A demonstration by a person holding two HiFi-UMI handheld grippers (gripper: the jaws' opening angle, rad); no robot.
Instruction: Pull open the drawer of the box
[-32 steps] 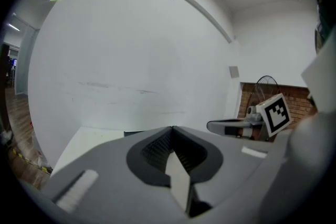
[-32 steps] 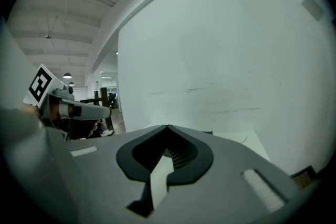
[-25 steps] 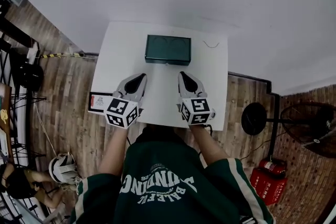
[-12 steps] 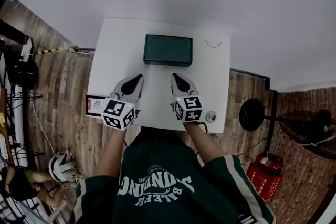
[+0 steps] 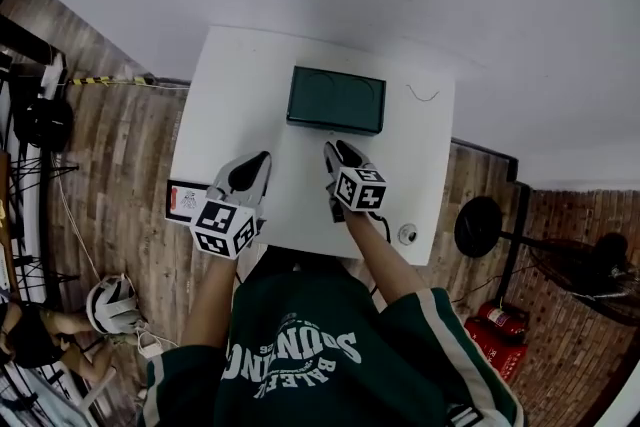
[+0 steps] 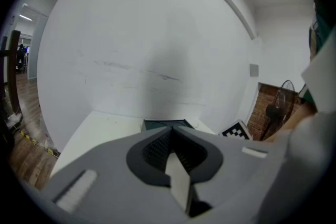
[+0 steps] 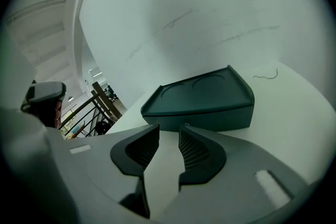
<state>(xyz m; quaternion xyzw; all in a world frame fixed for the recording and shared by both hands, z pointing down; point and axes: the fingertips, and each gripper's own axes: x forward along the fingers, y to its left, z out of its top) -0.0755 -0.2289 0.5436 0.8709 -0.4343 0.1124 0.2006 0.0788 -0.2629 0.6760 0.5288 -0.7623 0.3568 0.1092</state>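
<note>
A person in a green jersey leans over a white table, a two-jaw gripper in each hand. The dark green box sits closed at the table's far middle, its front facing the person. The right gripper points at that front, close to it but not touching; its jaws are opening, with nothing between them. The left gripper hovers to the box's near left, well apart from it, jaws pressed together and empty. A thin wire squiggle lies right of the box.
</note>
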